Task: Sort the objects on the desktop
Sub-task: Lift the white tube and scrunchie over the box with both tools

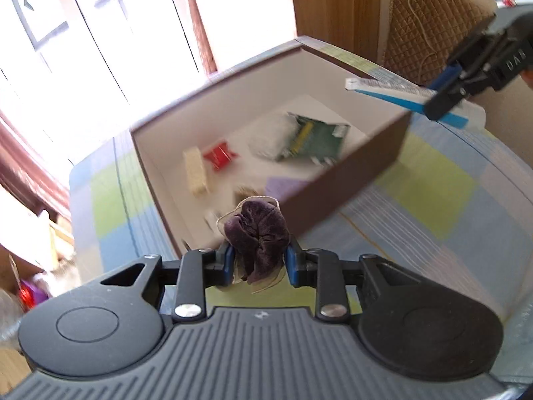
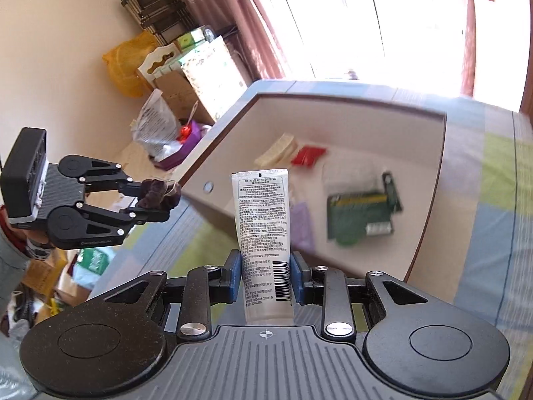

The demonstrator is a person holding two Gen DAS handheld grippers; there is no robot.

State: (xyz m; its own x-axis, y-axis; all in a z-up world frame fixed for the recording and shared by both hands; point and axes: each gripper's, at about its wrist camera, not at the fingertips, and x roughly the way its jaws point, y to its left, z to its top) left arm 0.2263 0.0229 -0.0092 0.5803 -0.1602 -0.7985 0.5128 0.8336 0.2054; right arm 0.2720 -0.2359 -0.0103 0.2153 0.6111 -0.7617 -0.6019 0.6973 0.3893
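A: So, on the left side first: what does the left gripper (image 1: 258, 261) hold?

B: Its jaws are clamped on a scrunchie (image 1: 256, 240), dark purple velvet, crumpled between the blue pads (image 1: 228, 260). It hangs just before the near corner of the box (image 1: 349, 183), not yet over the floor of it, I think.

A: And ahead of those jaws?

B: Inside the box lie several things: a cream block (image 1: 196, 170), a red packet (image 1: 220, 155), a green card (image 1: 316, 140) in a clear bag, and a lilac piece (image 1: 283, 186) close to the near wall. The picture is blurred, so small details I cannot tell.

A: Why is the scrunchie pinched in the middle?

B: My guess: it is soft, so the middle gives the most material to bite, and it will not slip out.

A: Now the right side.

B: The right gripper (image 2: 265, 278) has its jaws closed on a tube (image 2: 263, 233), white with printed text, held near the lower part and pointing forward from the jaws. Its flat end reaches over the rim of the box.

A: Why so low on the tube?

B: Probably so the long end goes in first and only a release is needed.

A: So how far is the sorting?

B: Some objects lie in the box already; two are in the air at its edge, over the checked cloth (image 2: 499, 180).
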